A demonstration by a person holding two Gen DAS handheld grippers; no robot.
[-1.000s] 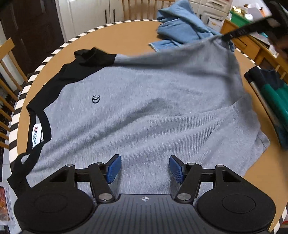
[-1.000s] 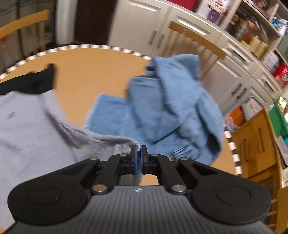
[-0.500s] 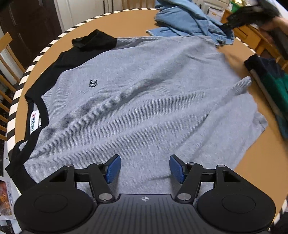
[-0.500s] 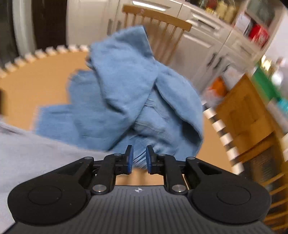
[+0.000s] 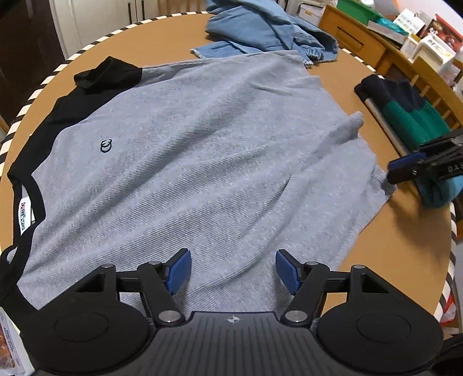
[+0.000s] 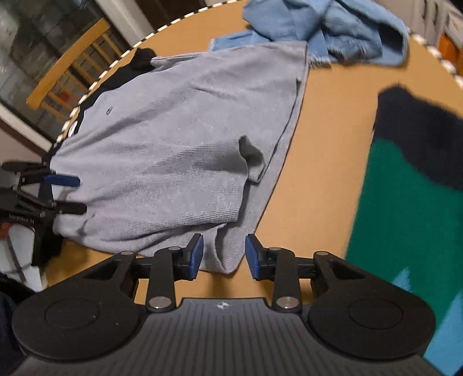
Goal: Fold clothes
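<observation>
The big round table (image 5: 162,31) is brown with a black and white striped edge. Most of it is covered by the gray shirt (image 5: 202,150), which lies flat and spread out with its front up. The shirt has black shoulders, a black neck band and a small ring mark on the chest. One bottom corner is folded over on itself.

At the far side of the table lies a bunched-up blue garment (image 5: 269,26). The far corner of the gray shirt lies just beside it. To one side lies a dark blue and green sweater (image 6: 411,185), apart from the shirt.

The left claw (image 5: 233,270) sits low over the near edge of the gray shirt. Its jaws are opening, with shirt cloth under the wide gap, and the blue pads (image 5: 179,267) do not press on it.

The right claw (image 6: 222,256) is at the bottom corner of the shirt. Its jaws are opening too. A bit of the shirt's hem lies between them, but the pads do not squeeze it.
</observation>
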